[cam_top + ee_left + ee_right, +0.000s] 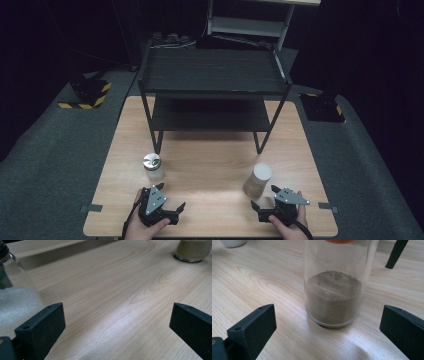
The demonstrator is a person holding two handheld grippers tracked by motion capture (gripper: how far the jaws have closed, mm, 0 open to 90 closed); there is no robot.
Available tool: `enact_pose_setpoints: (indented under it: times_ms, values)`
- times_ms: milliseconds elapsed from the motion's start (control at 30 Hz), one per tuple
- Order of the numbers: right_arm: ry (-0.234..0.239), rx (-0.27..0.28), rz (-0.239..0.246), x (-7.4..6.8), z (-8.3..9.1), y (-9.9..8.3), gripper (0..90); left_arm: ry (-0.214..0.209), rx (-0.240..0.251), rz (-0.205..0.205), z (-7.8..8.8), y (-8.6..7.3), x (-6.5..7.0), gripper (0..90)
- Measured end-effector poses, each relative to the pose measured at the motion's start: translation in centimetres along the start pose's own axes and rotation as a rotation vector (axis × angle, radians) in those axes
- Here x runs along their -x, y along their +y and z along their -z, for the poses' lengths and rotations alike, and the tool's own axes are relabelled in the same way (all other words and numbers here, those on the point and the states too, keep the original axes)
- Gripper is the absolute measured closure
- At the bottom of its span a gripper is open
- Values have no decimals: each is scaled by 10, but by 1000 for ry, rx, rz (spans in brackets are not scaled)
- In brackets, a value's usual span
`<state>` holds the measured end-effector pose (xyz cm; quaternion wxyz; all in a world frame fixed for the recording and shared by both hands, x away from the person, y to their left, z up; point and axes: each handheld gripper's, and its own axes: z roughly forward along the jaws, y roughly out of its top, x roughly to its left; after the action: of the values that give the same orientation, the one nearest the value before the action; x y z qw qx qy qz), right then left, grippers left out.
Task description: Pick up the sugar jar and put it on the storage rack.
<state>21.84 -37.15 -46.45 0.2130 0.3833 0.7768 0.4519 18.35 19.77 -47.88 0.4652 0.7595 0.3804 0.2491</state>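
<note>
A glass jar with a silver lid [152,167] holding white grains stands on the table's left; in the left gripper view this jar [15,302] is close at the left edge, beside the left jaw. A second glass jar with brownish powder [257,180] stands on the right, seen again [334,287] right in front of the right gripper. My left gripper [171,200] is open just below the silver-lidded jar, nothing between its jaws [117,322]. My right gripper [263,197] is open too, the powder jar a little ahead of its jaws [328,327], untouched.
A black two-tier metal rack [212,90] stands on the far half of the wooden table [210,165]; one of its legs [395,253] shows behind the powder jar. Grey carpet surrounds the table. A white shelf unit [250,22] is behind.
</note>
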Motion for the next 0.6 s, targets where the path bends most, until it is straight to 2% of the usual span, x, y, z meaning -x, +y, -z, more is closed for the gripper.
enact_pose_setpoints:
  times_ms: [233,433,600]
  values:
    - [8,2,-3,1,0,-1,8,-10,12,-1,2,-2,-1,8]
    - [12,-3,17,0,0,0,8,-17,29,3,4,-6,-2,9]
    - [15,0,6,1,0,0,8,-16,34,10,5,-7,-3,9]
